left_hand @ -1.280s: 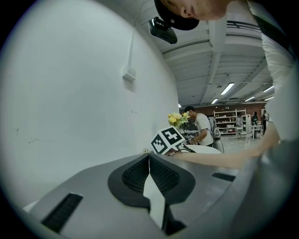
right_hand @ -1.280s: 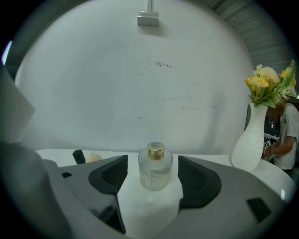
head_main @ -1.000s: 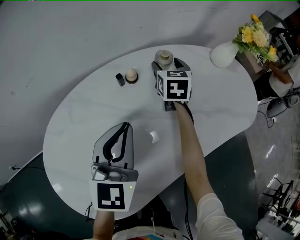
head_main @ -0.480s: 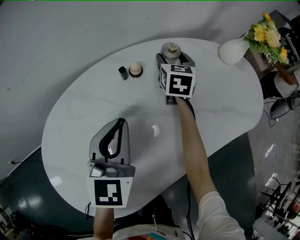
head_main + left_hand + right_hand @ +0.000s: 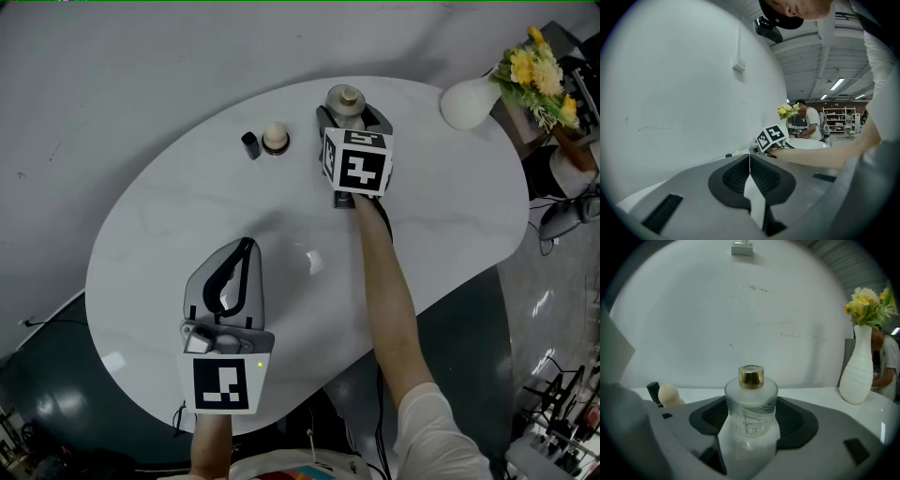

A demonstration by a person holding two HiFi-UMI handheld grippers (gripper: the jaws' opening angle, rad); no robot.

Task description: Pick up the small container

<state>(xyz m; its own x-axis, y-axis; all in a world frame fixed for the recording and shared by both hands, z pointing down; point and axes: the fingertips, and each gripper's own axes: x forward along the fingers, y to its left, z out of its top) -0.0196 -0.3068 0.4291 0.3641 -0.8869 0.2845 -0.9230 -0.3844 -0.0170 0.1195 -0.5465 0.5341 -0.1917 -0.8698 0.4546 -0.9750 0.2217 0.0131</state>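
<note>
Right hand-held gripper (image 5: 350, 112) clamped on small bottle (image 5: 751, 408) at tabletop (image 5: 169, 216) far edge; grasp looked made, lift remained. Left hand-held gripper (image 5: 246, 251) closed, empty.

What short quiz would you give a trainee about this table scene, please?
1. True or false: the left tongs are closed with nothing between them.
2. What stands between the right tongs? A) a red cup B) the frosted glass bottle with a gold cap C) a metal spoon
3. In the head view, on which side of that bottle lies the beige egg-shaped sponge?
Key: 1 true; 2 B; 3 the left side.
</note>
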